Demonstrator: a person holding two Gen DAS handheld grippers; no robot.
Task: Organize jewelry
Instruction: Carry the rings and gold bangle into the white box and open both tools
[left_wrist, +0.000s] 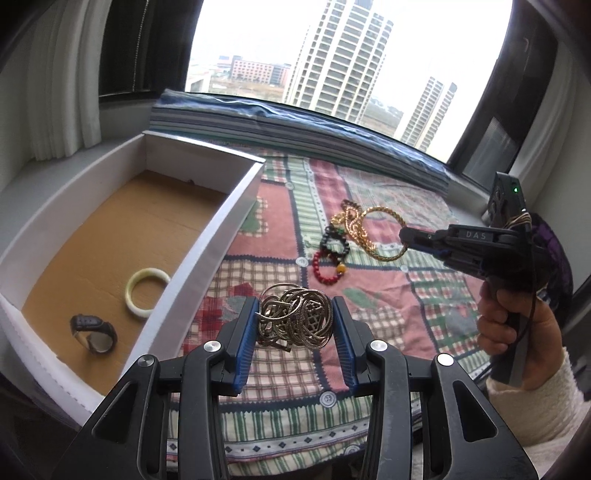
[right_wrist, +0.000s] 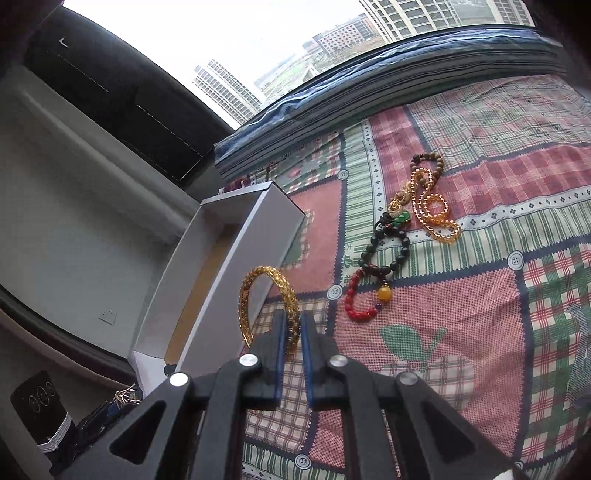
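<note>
My left gripper is shut on a tangled bundle of silvery chains, held above the quilt next to the white box. In the box lie a cream bangle and a dark bracelet. My right gripper is shut on a gold bangle, lifted off the quilt near the box's wall; the left wrist view shows this gripper and bangle at the right. On the quilt lie a gold chain, a black bead bracelet, a red bead bracelet and brown beads.
A patchwork quilt covers the surface. A folded blue striped blanket lies along the window behind it. A hand in a white sleeve holds the right gripper. The box stands at the quilt's left edge, against a pale sill.
</note>
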